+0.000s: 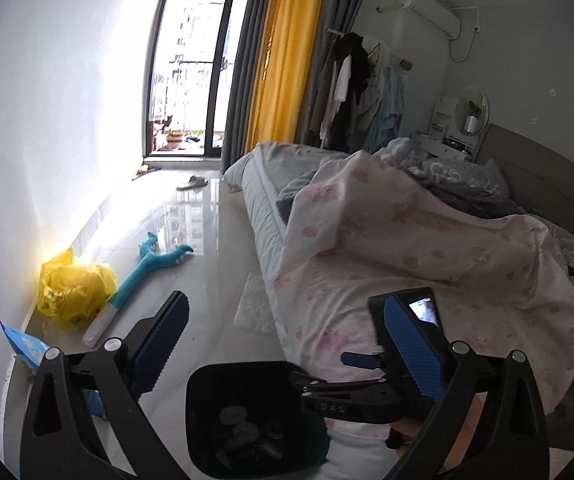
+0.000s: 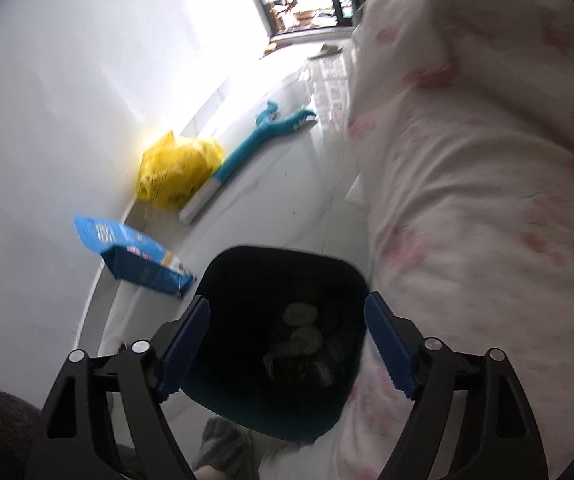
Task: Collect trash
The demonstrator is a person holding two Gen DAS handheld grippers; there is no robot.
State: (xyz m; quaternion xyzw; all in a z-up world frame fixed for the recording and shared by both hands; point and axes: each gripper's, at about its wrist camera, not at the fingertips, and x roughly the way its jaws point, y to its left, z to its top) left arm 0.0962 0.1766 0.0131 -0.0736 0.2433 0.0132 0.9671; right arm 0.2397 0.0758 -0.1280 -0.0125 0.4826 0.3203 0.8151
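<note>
Bin [image 2: 287, 280] holds several wads already. Both tongs, left [image 1: 287, 344] and right [image 2: 287, 344], gape empty. Yellow bag [image 2: 175, 172] and blue packet [image 2: 135, 256] remain on floor.

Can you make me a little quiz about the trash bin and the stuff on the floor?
1. True or false: the dark trash bin is empty.
2. What lies nearest the bin? A) the blue packet B) the yellow bag C) the teal toy
3. Fill in: the right gripper is over the bin, its jaws ____.

Key: 1 false, crumpled trash lies inside. 2 A. 3 open.
</note>
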